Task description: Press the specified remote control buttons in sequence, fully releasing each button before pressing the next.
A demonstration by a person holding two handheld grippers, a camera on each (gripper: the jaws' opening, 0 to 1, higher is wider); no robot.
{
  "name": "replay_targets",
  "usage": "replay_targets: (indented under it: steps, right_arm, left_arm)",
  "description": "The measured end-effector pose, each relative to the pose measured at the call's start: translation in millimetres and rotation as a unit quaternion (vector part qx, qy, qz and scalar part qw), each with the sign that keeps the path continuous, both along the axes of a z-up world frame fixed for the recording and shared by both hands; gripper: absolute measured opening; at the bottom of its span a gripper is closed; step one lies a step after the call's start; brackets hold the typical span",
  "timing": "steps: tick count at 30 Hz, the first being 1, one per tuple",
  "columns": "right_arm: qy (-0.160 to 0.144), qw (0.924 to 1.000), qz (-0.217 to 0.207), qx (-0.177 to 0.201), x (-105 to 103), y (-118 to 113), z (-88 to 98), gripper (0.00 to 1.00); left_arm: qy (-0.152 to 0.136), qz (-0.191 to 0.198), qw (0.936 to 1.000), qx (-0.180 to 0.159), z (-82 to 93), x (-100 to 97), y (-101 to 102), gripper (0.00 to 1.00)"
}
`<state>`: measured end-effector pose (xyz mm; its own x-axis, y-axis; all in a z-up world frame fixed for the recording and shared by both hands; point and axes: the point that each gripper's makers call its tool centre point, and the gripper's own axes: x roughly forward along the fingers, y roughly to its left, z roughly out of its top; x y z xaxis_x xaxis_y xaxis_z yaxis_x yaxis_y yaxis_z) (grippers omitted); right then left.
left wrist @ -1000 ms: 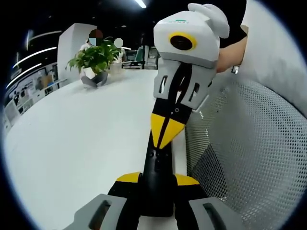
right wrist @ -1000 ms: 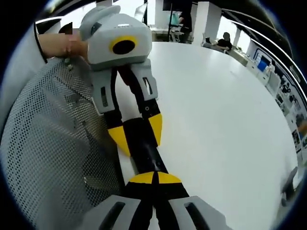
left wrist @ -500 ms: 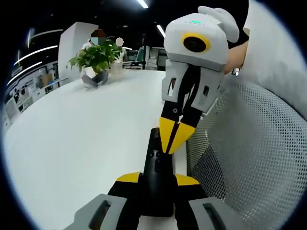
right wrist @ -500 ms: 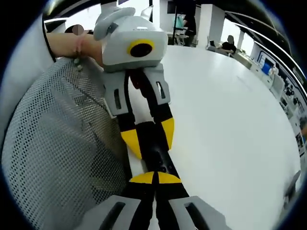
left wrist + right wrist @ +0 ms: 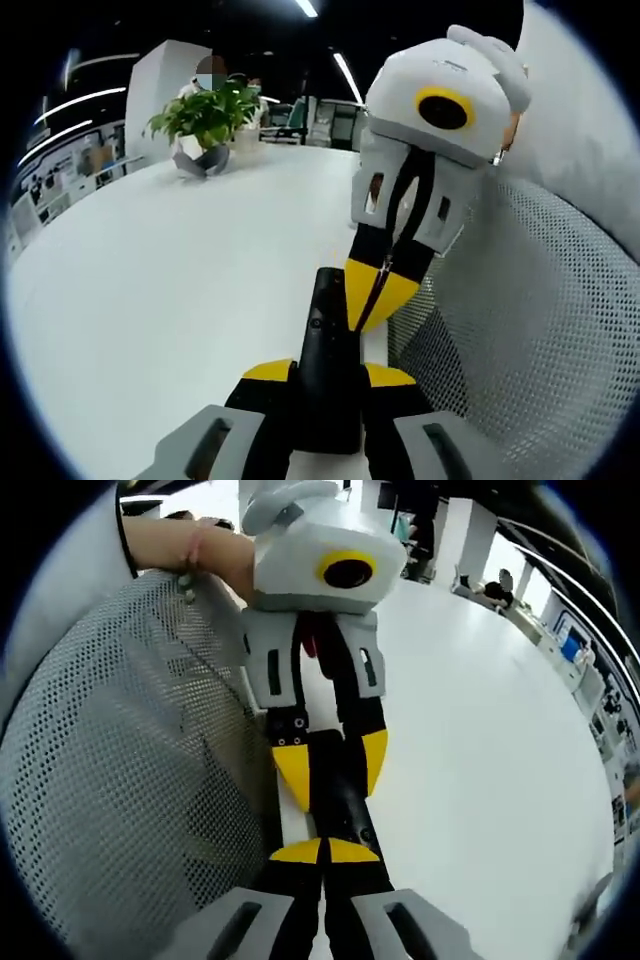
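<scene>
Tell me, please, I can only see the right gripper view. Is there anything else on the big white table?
Observer: Yes. In the left gripper view a potted plant stands at the far end of the table.
Operator: What's behind it?
Observer: A white pillar.
Operator: How do my fingers look from there?
Observer: The right gripper comes in from the right, fingers pressed together into one yellow point, slanting down at the right edge of the remote. I cannot tell whether they touch it.
</scene>
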<state>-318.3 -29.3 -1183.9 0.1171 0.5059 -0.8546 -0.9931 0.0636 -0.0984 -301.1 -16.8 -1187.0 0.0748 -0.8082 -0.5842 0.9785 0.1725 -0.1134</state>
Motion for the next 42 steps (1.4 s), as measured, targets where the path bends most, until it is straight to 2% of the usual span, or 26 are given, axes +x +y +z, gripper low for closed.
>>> replay_targets:
  steps: [2,3,7,9,12,20,22,23,24,29,31,35,42]
  right_arm:
    - [0.006,0.9996,-0.024,0.012,-1.2,-0.1,-0.2,0.0]
    - [0.029,0.9982,-0.048,0.023,-0.6,0.0,0.4,0.0]
    - [0.071,0.9933,-0.078,0.045,2.5,-0.1,3.2,0.0]
    - [0.096,0.9875,-0.112,0.054,3.2,-1.8,4.4,0.0]
    - [0.081,0.9889,-0.115,0.049,9.4,-6.9,5.5,0.0]
    - [0.078,0.9894,-0.11,0.054,18.3,-0.4,8.6,0.0]
    - [0.083,0.9908,-0.098,0.043,17.8,1.2,4.8,0.0]
    - [0.08,0.9925,-0.09,0.024,16.9,-2.6,1.3,0.0]
    - [0.072,0.9943,-0.07,0.035,18.4,2.1,5.6,0.0]
    - [0.083,0.9944,-0.064,0.009,18.2,1.0,3.8,0.0]
    - [0.076,0.9962,-0.042,-0.004,17.5,0.7,3.3,0.0]
    - [0.076,0.9963,-0.038,-0.013,18.1,1.3,2.8,0.0]
    - [0.056,0.9979,-0.005,-0.034,18.9,3.4,1.7,0.0]
  left_arm:
    - [-0.004,-0.001,1.0,0.003,-0.2,-0.8,0.0,0.24]
    - [-0.003,-0.001,1.0,0.002,0.0,-0.5,0.3,0.24]
    - [-0.008,-0.002,1.0,0.002,-1.1,0.7,0.4,0.24]
    - [-0.007,-0.001,1.0,0.001,-1.2,1.0,0.3,0.24]
    - [-0.006,-0.001,1.0,-0.001,-1.4,1.4,0.1,0.24]
    - [-0.011,-0.006,0.9999,0.003,-2.3,1.8,-0.2,0.24]
    - [-0.012,-0.006,0.9999,0.003,-2.3,1.9,-0.3,0.24]
    - [-0.012,-0.006,0.9999,0.003,-2.4,2.0,-0.4,0.24]
    - [-0.012,-0.006,0.9999,0.003,-2.2,1.9,-0.4,0.24]
    - [-0.014,-0.008,0.9999,0.004,-2.1,1.8,-0.3,0.24]
    - [-0.015,-0.008,0.9998,0.005,-2.1,1.7,-0.2,0.24]
    - [-0.016,-0.008,0.9998,0.006,-2.2,1.6,-0.1,0.24]
    - [-0.02,-0.009,0.9997,0.009,-2.3,1.3,0.1,0.24]
